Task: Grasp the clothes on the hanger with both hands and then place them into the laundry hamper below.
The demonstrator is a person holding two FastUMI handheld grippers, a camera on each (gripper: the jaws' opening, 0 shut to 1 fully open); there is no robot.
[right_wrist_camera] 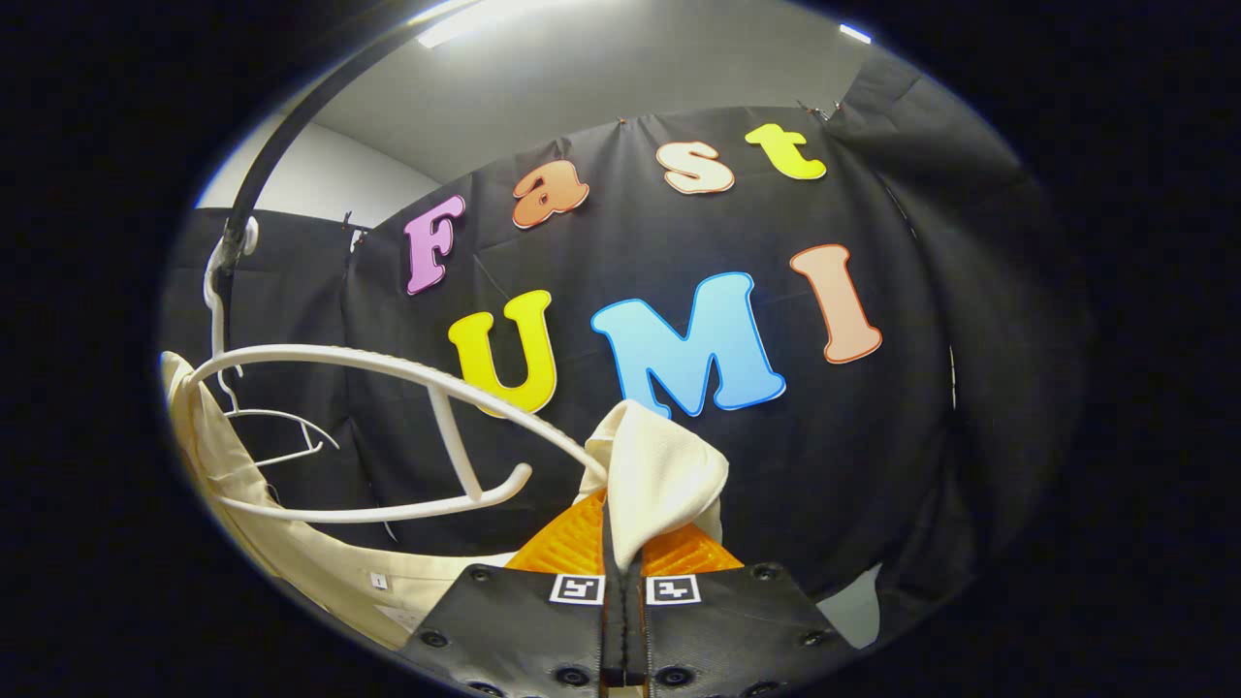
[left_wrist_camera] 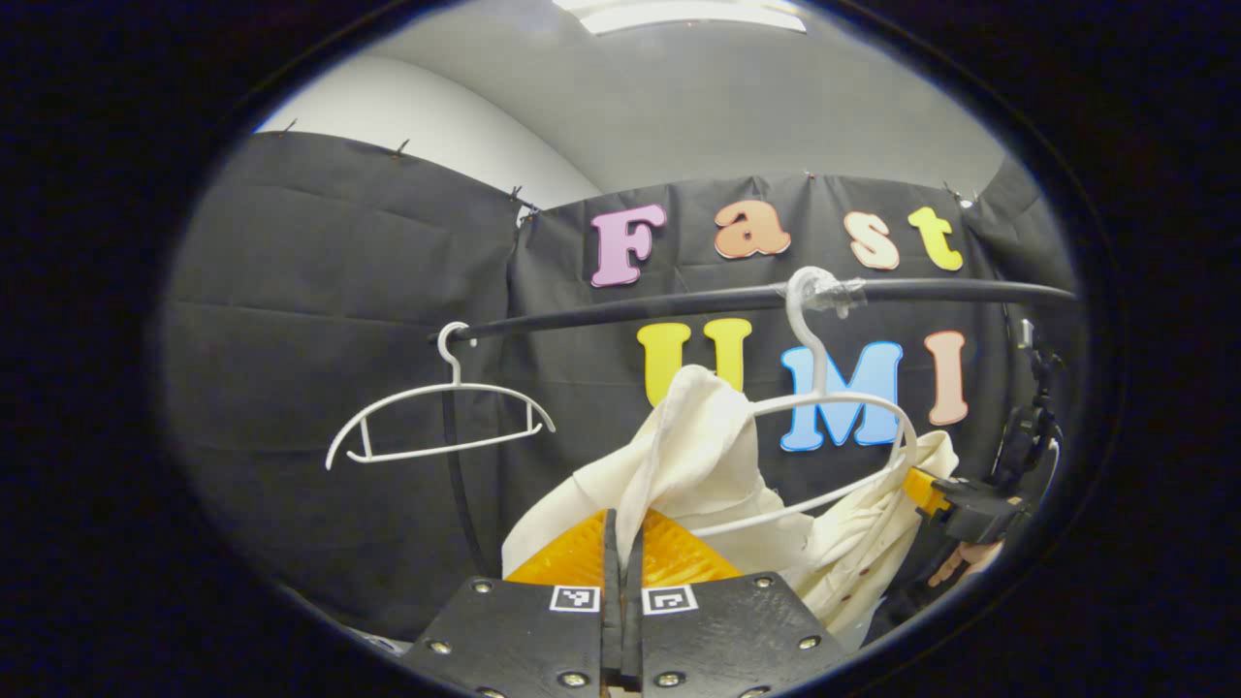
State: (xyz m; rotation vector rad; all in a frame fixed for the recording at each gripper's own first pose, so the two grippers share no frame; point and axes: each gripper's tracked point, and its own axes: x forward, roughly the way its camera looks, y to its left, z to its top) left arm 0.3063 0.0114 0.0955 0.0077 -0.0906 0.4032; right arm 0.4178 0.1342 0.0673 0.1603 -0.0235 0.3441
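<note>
clothes (left_wrist_camera: 698, 456): one cream garment, bunched and partly pulled off a white hanger (left_wrist_camera: 834, 407) that hooks over the black rail (left_wrist_camera: 679, 301), its hook wrapped in clear tape. in the left gripper view the left gripper (left_wrist_camera: 622, 543) has its fingers pressed together on a fold of the cream cloth, which rises from between them in a peak; the rest of the garment sags down and to the right under the hanger's lower bar. a second, bare white hanger (left_wrist_camera: 441, 417) hangs near the rail's left end, well apart from the garment. at the right edge the other gripper and part of a hand (left_wrist_camera: 960, 562) sit against the cloth. in the right gripper view the right gripper (right_wrist_camera: 620, 548) pinches another corner of the same cloth (right_wrist_camera: 654, 475) between closed fingers, just beside the hanger's curved end (right_wrist_camera: 407, 427); more cream fabric trails along the lower left under the hanger. hamper placement not yet done.
</note>
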